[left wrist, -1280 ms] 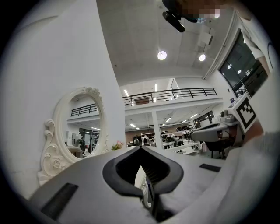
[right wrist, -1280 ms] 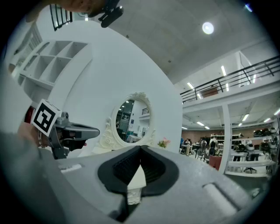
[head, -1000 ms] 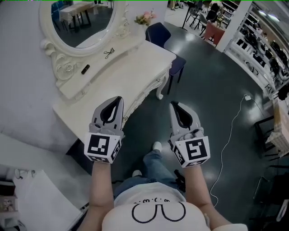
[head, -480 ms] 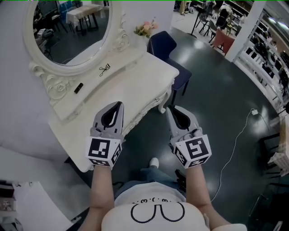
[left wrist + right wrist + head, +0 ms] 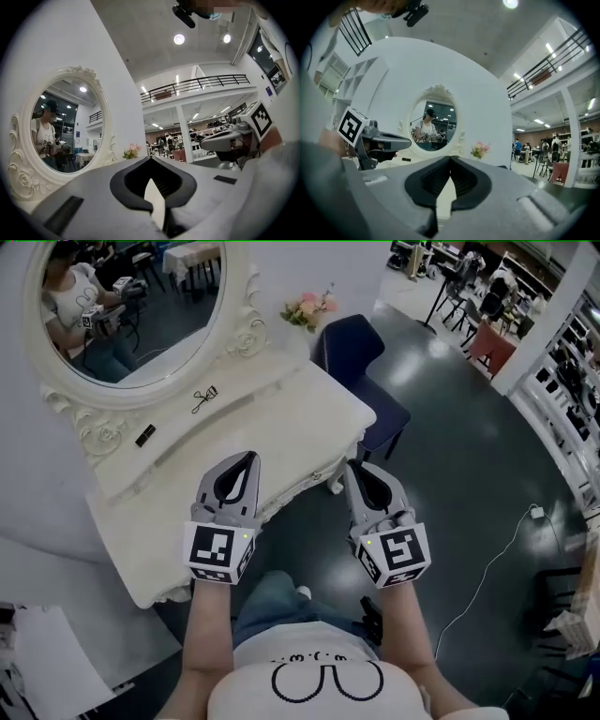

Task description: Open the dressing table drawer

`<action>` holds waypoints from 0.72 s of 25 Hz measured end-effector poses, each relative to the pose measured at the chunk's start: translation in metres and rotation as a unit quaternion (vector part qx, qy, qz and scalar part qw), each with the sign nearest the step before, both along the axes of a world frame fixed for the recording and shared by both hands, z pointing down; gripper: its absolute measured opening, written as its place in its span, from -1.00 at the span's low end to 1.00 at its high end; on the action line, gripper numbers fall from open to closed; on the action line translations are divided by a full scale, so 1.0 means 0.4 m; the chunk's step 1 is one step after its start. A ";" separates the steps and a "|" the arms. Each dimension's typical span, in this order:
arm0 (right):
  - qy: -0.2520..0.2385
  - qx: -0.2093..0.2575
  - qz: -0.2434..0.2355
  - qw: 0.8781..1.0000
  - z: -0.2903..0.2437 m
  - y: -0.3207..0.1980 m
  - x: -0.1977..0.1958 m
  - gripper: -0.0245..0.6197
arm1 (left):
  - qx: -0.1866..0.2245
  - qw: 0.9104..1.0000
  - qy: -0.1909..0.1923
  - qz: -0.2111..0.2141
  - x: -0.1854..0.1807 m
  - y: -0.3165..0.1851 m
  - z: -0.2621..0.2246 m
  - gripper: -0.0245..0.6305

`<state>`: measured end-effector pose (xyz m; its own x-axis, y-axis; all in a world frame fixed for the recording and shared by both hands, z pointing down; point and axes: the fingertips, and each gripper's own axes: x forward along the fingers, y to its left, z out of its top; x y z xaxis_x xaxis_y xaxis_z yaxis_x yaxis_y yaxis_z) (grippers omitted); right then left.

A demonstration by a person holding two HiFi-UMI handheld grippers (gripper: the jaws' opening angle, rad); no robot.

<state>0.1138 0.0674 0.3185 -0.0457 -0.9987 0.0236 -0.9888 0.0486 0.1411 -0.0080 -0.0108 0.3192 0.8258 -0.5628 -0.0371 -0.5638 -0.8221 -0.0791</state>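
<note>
At dressing table (image 5: 281, 418) front: left claw (image 5: 250, 457), right claw (image 5: 350, 466) closed.

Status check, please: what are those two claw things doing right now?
Left gripper, right gripper shut, empty. Dressing table drawer not pulled out. Nothing between grippers and table front.

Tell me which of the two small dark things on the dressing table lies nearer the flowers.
The scissor-shaped tool with looped handles; the flat black bar lies farther left, away from the flowers.
</note>
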 end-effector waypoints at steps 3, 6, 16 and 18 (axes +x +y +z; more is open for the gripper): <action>-0.007 0.013 -0.019 1.000 0.000 -0.044 0.035 -0.92 | -0.014 1.000 -0.006 -0.018 0.031 -0.046 0.020 -0.93; -0.015 0.015 -0.033 0.999 0.014 -0.107 0.071 -0.93 | -0.022 0.999 -0.007 -0.032 0.061 -0.108 0.039 -0.93; -0.043 -0.051 -0.076 0.995 0.134 -0.433 0.198 -0.92 | -0.057 0.993 0.010 -0.106 0.129 -0.396 0.106 -0.93; -0.051 -0.071 -0.083 0.993 0.161 -0.508 0.220 -0.91 | -0.064 0.990 0.013 -0.124 0.132 -0.459 0.116 -0.93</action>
<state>0.2017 -0.1357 0.3829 -0.2191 -0.9642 0.1496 -0.9743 0.2245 0.0200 0.0450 -0.1944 0.3657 0.6606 -0.7502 0.0277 -0.7507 -0.6598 0.0337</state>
